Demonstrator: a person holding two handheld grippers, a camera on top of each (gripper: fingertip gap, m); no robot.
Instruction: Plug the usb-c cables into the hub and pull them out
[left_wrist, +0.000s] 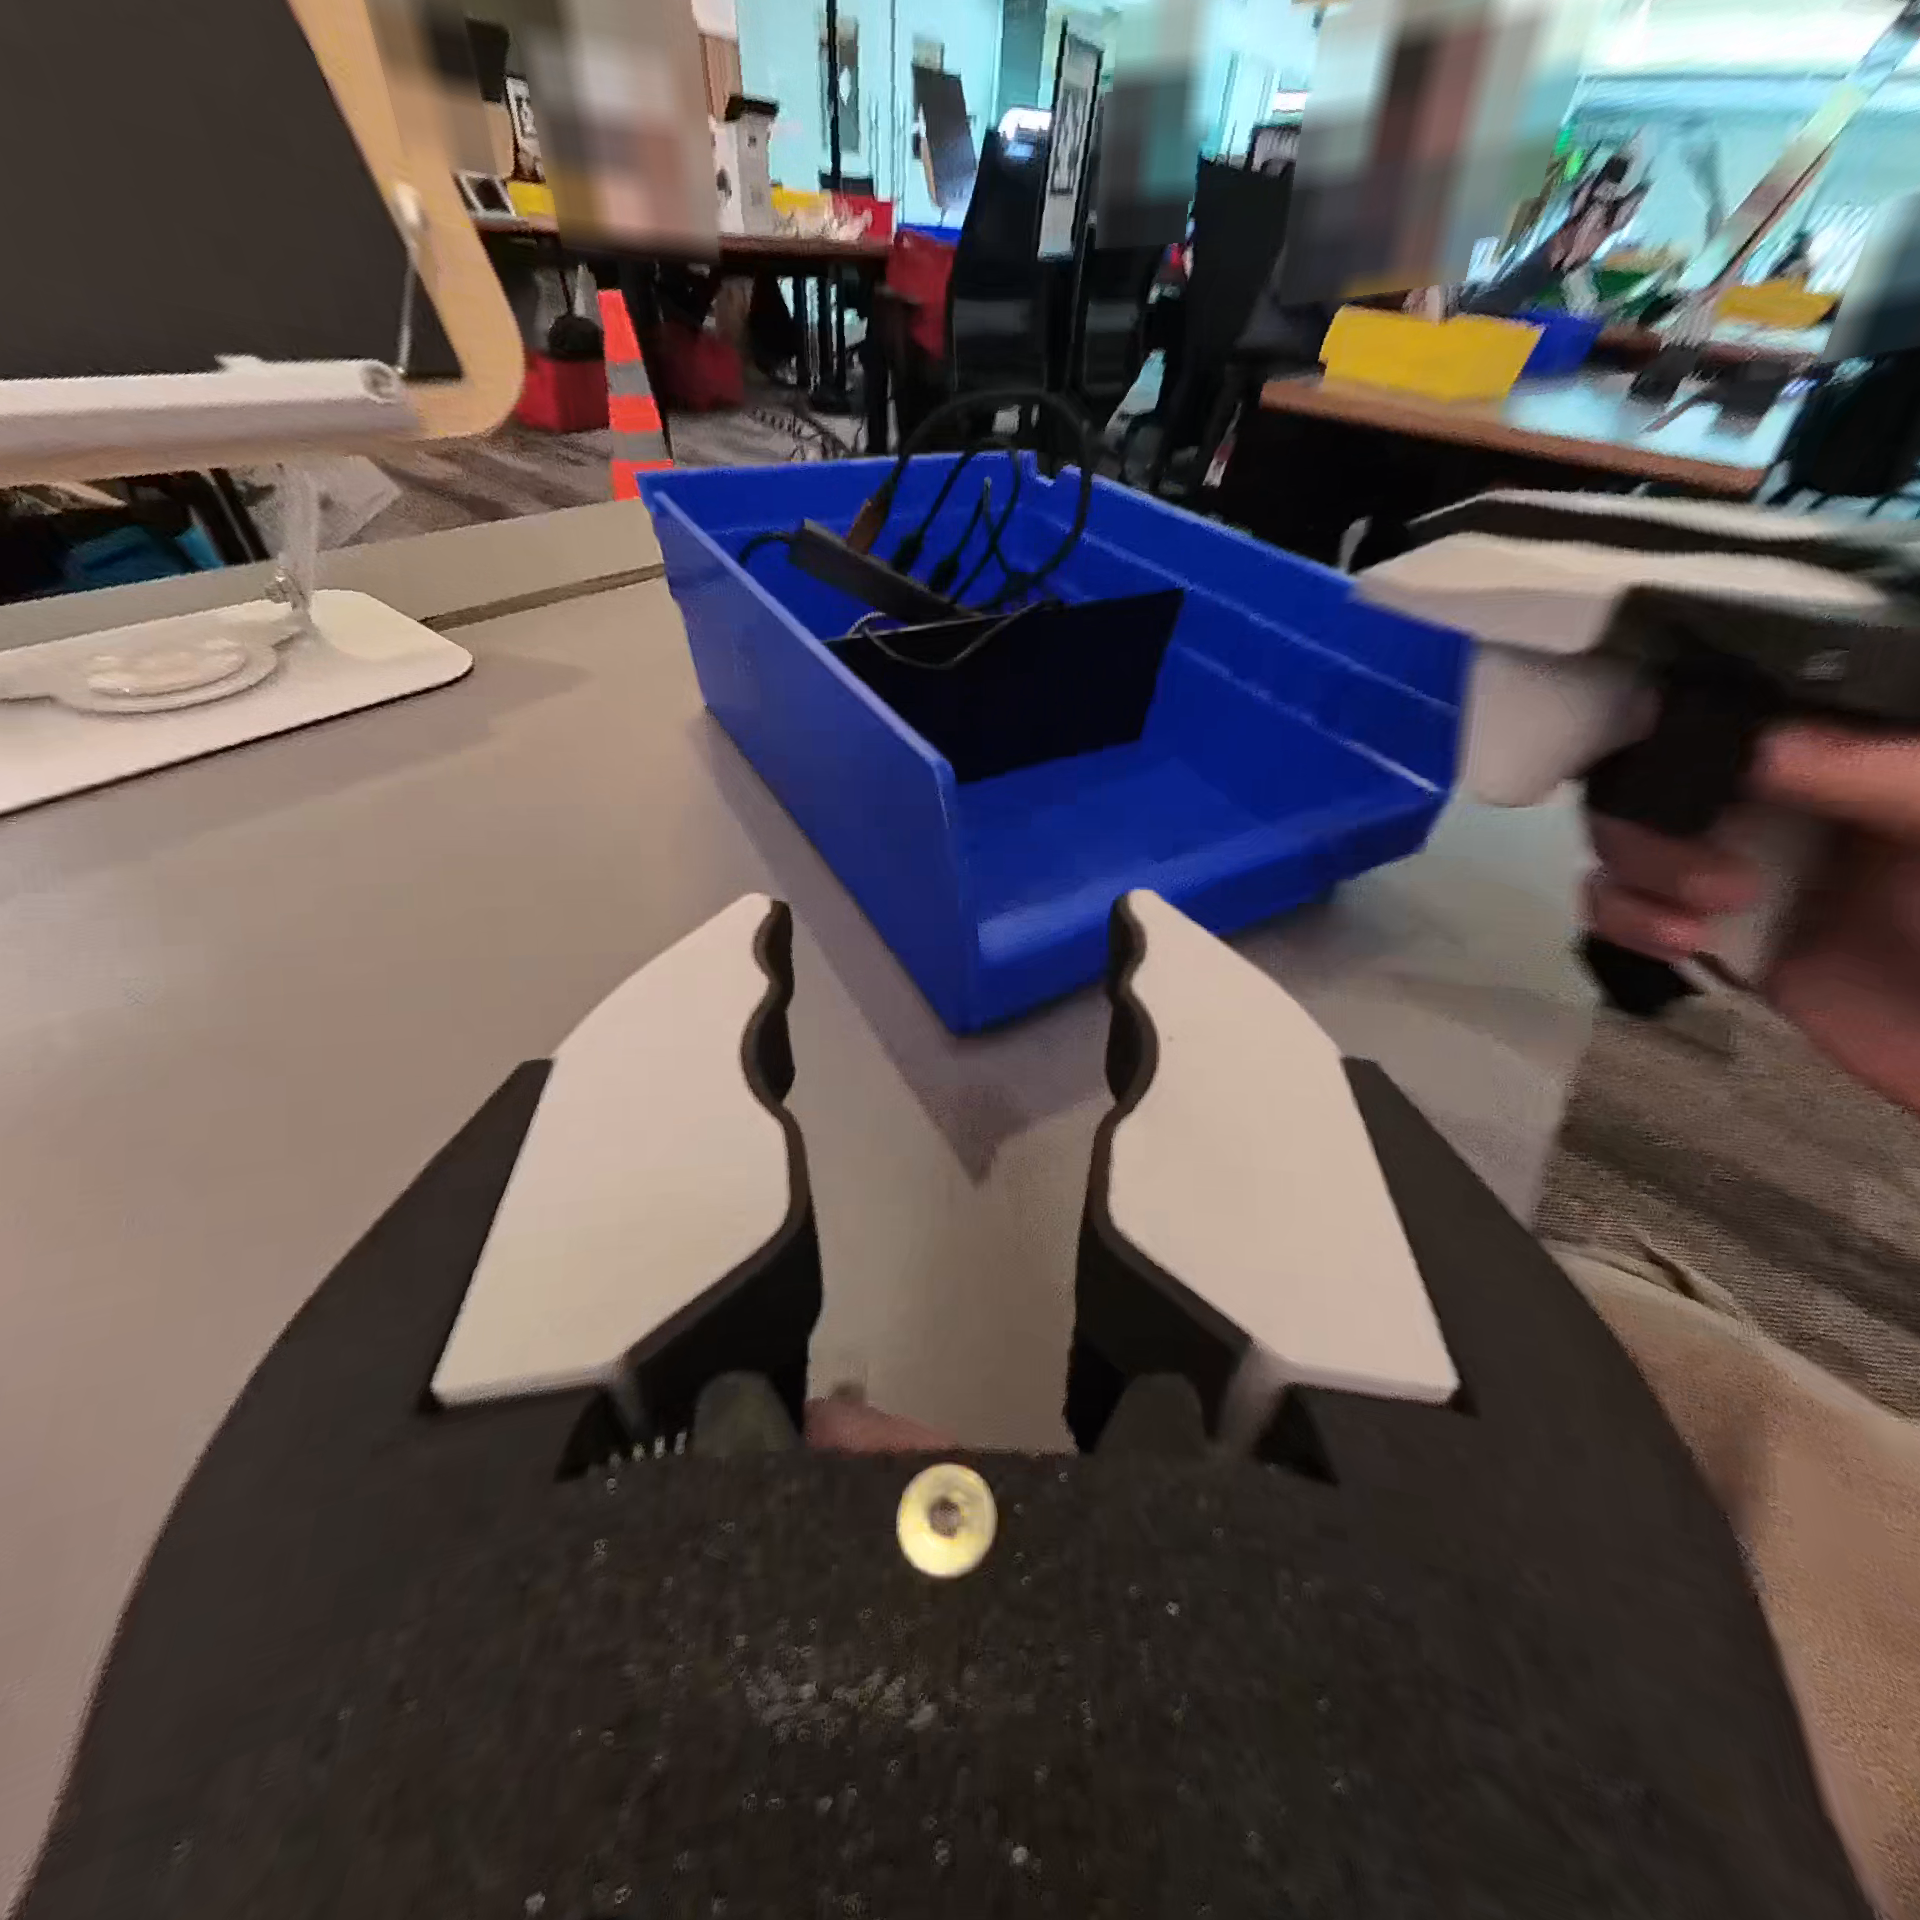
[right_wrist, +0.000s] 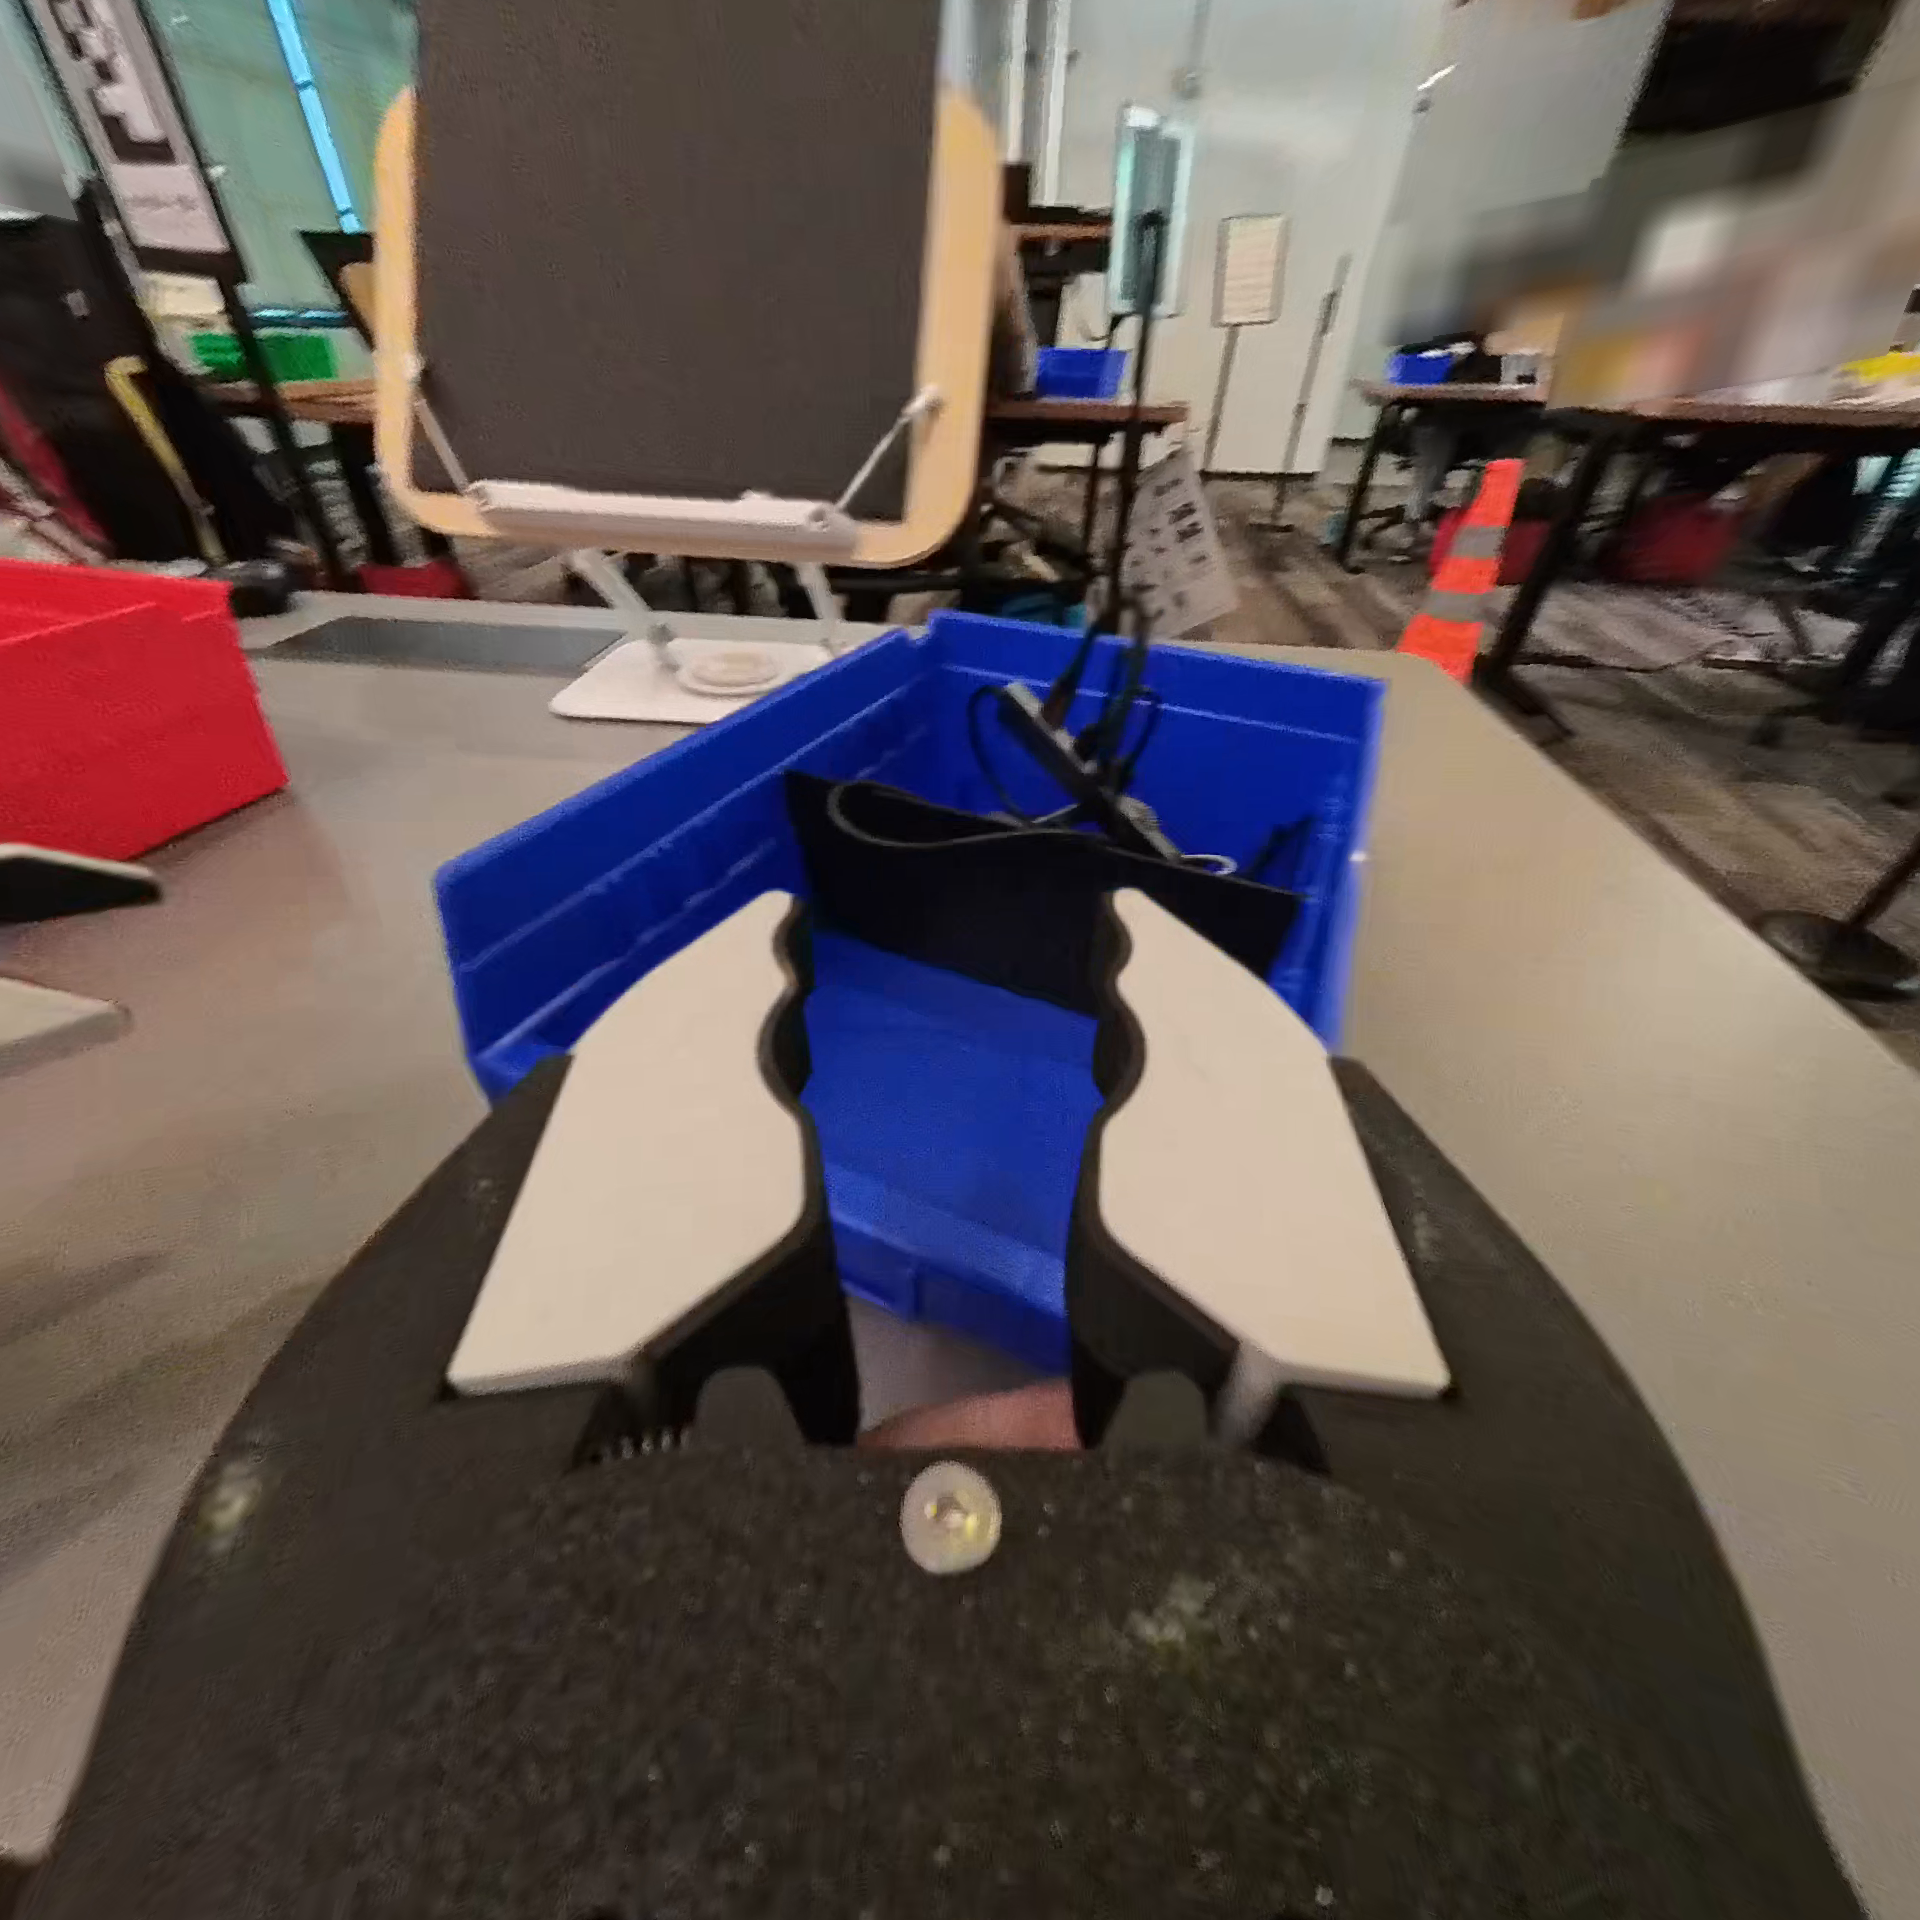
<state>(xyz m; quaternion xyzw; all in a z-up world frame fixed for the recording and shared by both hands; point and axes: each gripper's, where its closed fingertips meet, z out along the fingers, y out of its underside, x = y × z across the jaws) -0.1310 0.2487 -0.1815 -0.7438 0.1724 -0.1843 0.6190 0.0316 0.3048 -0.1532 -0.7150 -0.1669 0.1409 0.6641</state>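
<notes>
With both the left gripper (left_wrist: 940, 914) and right gripper (right_wrist: 948, 909) hanging released and empty, the hub (right_wrist: 1081, 774) and its cables (left_wrist: 977, 520) are lying tangled behind the divider (right_wrist: 1039, 894) at centre frame, probably risking a snagged grab.

A red bin (right_wrist: 125, 707) sits left of the tablet stand (right_wrist: 665, 665) on the table (right_wrist: 312, 1039).

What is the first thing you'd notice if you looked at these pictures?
The bright blue bin in the middle of the grey table, with a black hub and tangled black cables in its far compartment. Both the left gripper and right gripper point at it, open and empty.
</notes>
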